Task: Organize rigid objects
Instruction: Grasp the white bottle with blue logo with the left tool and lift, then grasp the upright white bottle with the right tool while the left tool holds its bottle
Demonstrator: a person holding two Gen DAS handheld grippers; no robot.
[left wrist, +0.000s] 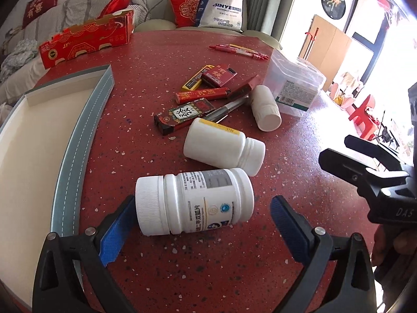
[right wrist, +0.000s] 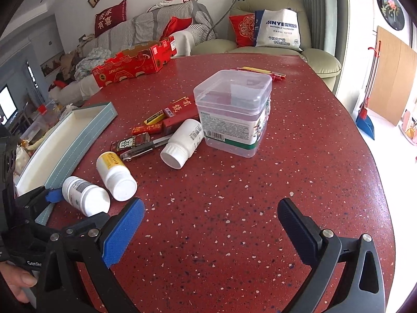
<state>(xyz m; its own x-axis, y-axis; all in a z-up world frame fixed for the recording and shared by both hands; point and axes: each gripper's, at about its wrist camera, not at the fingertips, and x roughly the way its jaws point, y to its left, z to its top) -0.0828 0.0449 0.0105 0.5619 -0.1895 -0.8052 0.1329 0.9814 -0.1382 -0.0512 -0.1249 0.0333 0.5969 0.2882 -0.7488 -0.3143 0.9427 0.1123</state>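
On the red speckled desk [left wrist: 161, 83], the left gripper [left wrist: 200, 224] has its blue-padded fingers [left wrist: 114, 232] spread apart around a white plastic pill bottle with a grey printed label [left wrist: 198, 200], which lies on its side at the lower centre of the left wrist frame; its ribbed cap is just beside the left finger, and whether they touch cannot be told, while the other finger stands apart from its base. Just above it lies a white bottle with a yellow-edged label [left wrist: 221, 143], and further up a third plain white bottle [left wrist: 264, 108] beside a clear plastic lidded box [left wrist: 294, 88]. A grey-rimmed cream tray [left wrist: 34, 130] fills the left edge. In the right wrist frame, the right gripper [right wrist: 211, 224] hovers over bare desk at lower centre, its fingers wide apart and empty.
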